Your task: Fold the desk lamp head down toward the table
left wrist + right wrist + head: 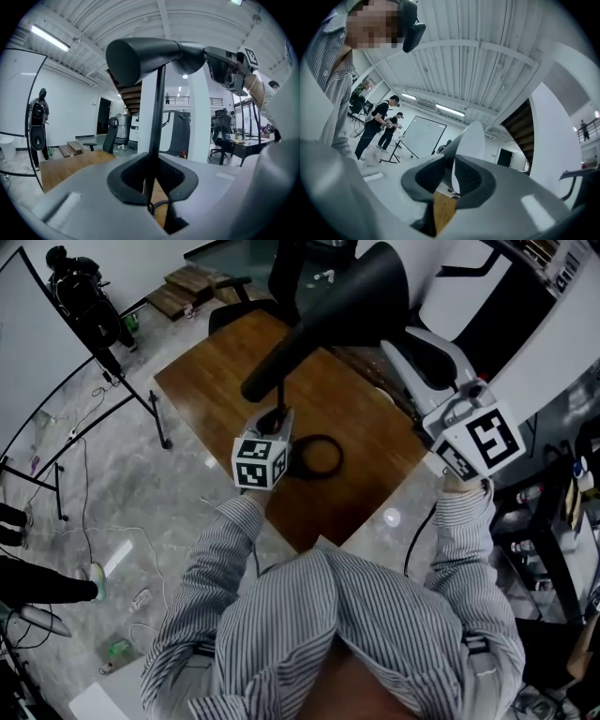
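L gripper (pixel 274 420) grips stem (pixel 157 108), R gripper (pixel 405 338) grips lamp head (pixel 342 301).

The left arm (pixel 211 568) reaches forward and low; the left gripper (pixel 151 187) has its jaws closed on the lamp pole (pixel 157 108). The right arm (pixel 464 521) is raised higher, and the right gripper (pixel 451 176) pinches the lamp head (pixel 471 140) at its rim.

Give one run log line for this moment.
left gripper: shut on lamp stem | right gripper: shut on lamp head rim | lamp head: not yet folded down
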### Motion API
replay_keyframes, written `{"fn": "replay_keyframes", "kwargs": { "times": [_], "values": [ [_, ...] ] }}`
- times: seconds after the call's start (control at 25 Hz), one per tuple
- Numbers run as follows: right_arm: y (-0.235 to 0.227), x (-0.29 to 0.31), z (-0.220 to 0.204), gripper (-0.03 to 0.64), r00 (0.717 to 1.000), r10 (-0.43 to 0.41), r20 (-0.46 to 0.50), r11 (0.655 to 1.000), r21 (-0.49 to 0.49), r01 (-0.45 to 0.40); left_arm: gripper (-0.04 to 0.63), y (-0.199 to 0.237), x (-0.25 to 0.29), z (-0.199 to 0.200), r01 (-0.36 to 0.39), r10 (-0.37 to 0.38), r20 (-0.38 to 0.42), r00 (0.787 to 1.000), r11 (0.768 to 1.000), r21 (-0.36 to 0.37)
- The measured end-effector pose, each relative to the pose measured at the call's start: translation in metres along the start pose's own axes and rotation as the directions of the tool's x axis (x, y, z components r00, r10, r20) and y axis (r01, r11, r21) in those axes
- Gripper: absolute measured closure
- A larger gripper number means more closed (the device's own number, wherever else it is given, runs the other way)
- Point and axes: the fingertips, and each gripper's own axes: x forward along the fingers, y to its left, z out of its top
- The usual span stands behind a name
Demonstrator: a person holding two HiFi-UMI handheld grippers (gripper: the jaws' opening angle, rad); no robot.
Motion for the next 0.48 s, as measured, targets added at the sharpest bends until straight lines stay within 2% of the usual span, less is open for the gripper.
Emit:
{"fn": "replay_keyframes", "kwargs": {
  "times": [0.04,0.28,0.48],
  "values": [
    [0.0000,-0.0001,0.0001,0.554,1.000,0.001,0.005,1.000,0.009,-0.001,0.555,-0.0012,0.0011,0.0001,0.006,-0.006,0.001,1.000,1.000,-0.002],
    [-0.0007,-0.0033,-0.0005,0.565,1.000,0.010,0.025,0.999,0.037,-0.011,0.561,-0.0013,0.0040,0.0007,0.014,-0.014,0.003,1.000,1.000,-0.022],
    [-0.0039,-0.0093,-0.0092,0.566,1.000,-0.008,0.003,0.998,0.066,0.008,0.560,-0.0016,0.0059,0.0015,0.013,-0.012,0.003,1.000,0.999,-0.037]
  ]
}}
